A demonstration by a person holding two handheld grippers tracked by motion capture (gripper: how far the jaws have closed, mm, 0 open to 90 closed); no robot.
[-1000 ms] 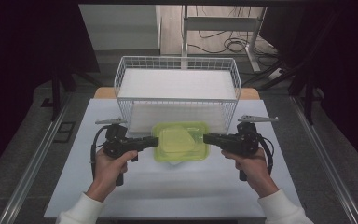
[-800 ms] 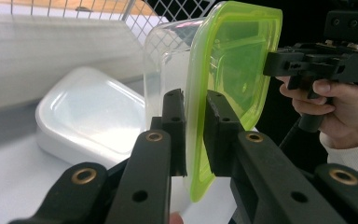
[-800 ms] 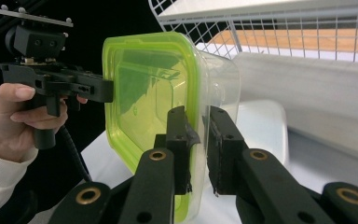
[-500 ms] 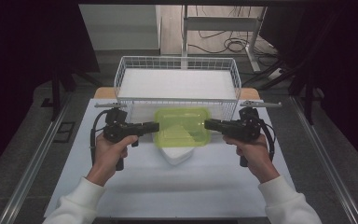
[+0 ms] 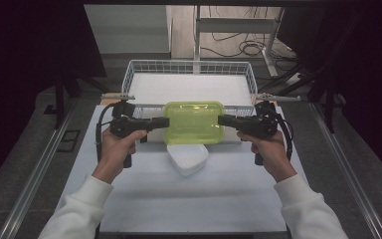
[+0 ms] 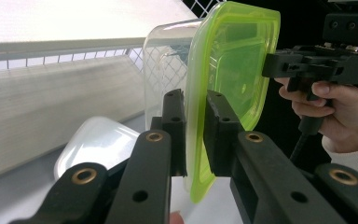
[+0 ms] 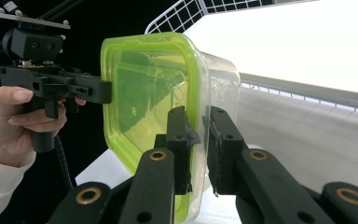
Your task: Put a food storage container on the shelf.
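Note:
A clear tub with a lime-green lid (image 5: 194, 122) hangs above the table, held at both ends. My left gripper (image 5: 165, 122) is shut on its left rim, and my right gripper (image 5: 221, 120) is shut on its right rim. In the left gripper view the jaws (image 6: 193, 100) pinch the green lid edge (image 6: 233, 60), with the clear tub body (image 6: 168, 60) behind it and the right gripper (image 6: 268, 65) at the far rim. In the right gripper view the jaws (image 7: 196, 116) clamp the lid (image 7: 140, 93), and the left gripper (image 7: 107, 91) grips the opposite side.
A white shallow container (image 5: 188, 158) lies on the white table (image 5: 179, 204) just below the held tub. A white wire basket (image 5: 189, 63) stands right behind, its near wall close to the tub. Dark floor and rails flank the table.
Both grippers rose and moved away from the person toward the basket, carrying the green-lidded tub. The white container underneath came into view.

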